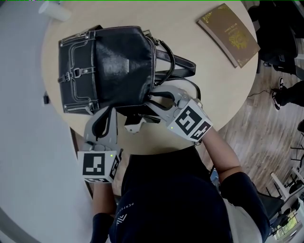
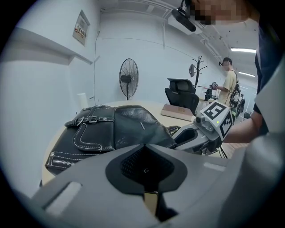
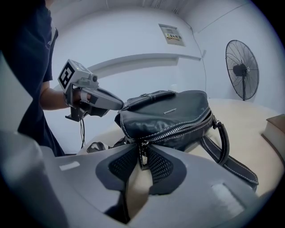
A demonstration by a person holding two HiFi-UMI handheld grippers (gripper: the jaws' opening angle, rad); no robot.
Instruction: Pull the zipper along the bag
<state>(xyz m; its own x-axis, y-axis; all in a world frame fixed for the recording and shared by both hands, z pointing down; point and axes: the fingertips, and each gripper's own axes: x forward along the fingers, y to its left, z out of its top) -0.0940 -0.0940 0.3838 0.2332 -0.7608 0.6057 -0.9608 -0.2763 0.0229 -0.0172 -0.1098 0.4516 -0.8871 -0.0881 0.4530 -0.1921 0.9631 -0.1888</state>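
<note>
A black leather bag (image 1: pixel 114 66) lies on the round beige table (image 1: pixel 190 42). My left gripper (image 1: pixel 108 112) is at the bag's near corner, shut, its tips pinching the bag's edge; the right gripper view shows those tips (image 3: pixel 119 105) on that corner. In the left gripper view the jaws (image 2: pixel 144 147) meet in front of the bag (image 2: pixel 111 129). My right gripper (image 1: pixel 152 99) is at the bag's right side. Its open pads flank the metal zipper pull (image 3: pixel 142 153), which hangs between them at the end of the silver zipper (image 3: pixel 182 129), with a slim gap on each side.
A brown book (image 1: pixel 229 34) lies at the table's far right and a white cup (image 1: pixel 54 9) at the far left. The bag's straps (image 1: pixel 178 64) trail right. Beyond the table are a fan (image 2: pixel 128 79), an office chair (image 2: pixel 181 91) and a standing person (image 2: pixel 230 84).
</note>
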